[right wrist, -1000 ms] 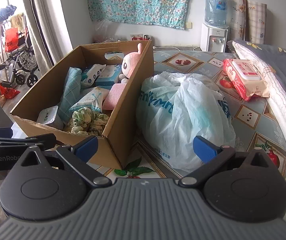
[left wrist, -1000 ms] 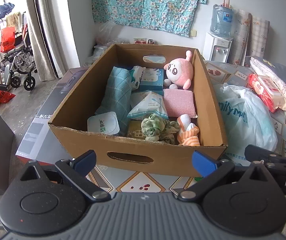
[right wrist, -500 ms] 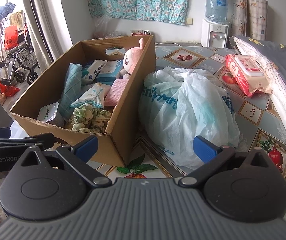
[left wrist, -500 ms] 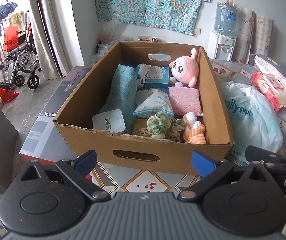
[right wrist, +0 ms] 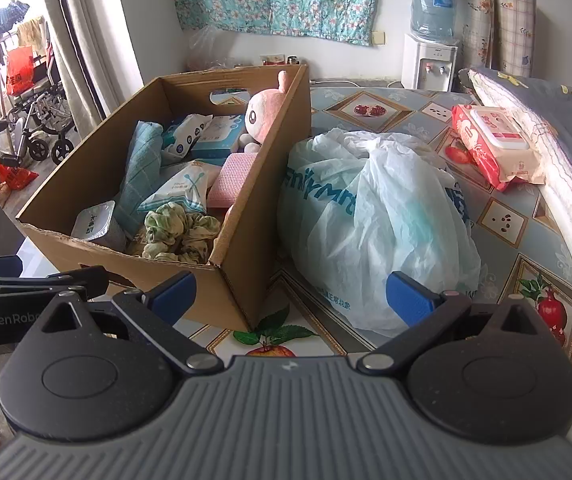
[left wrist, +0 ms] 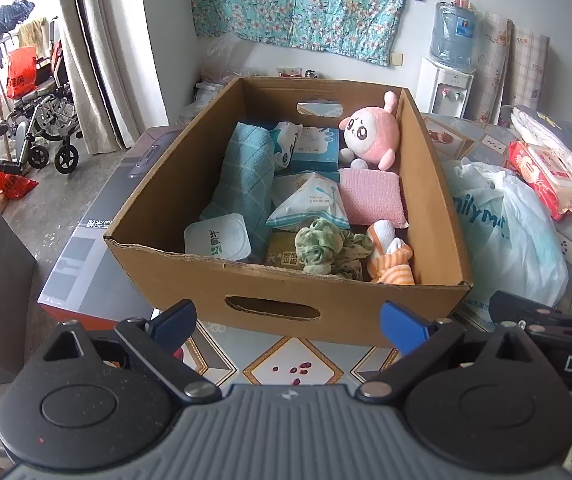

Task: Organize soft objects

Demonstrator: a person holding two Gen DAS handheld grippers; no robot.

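Note:
A cardboard box (left wrist: 286,284) (right wrist: 242,276) stands on a patterned mat. It holds a pink plush toy (left wrist: 371,136) (right wrist: 264,114), a teal towel (left wrist: 246,176), a pink cloth (left wrist: 369,196), a green scrunched cloth (left wrist: 321,244) (right wrist: 178,232), orange striped socks (left wrist: 389,260) and several tissue packs. My left gripper (left wrist: 289,320) is open and empty, in front of the box's near wall. My right gripper (right wrist: 289,292) is open and empty, near the box's right corner and a white plastic bag (right wrist: 373,224) (left wrist: 505,236).
A red wet-wipes pack (right wrist: 493,140) lies at the right beside folded bedding (right wrist: 565,120). A water dispenser (right wrist: 429,52) stands at the back wall. A wheelchair (left wrist: 42,120) is at the far left. A flat grey carton (left wrist: 86,264) lies left of the box.
Both grippers have risen and pulled back a little, so the views look further down into the box. Both stay open and empty. Nothing in the box has moved.

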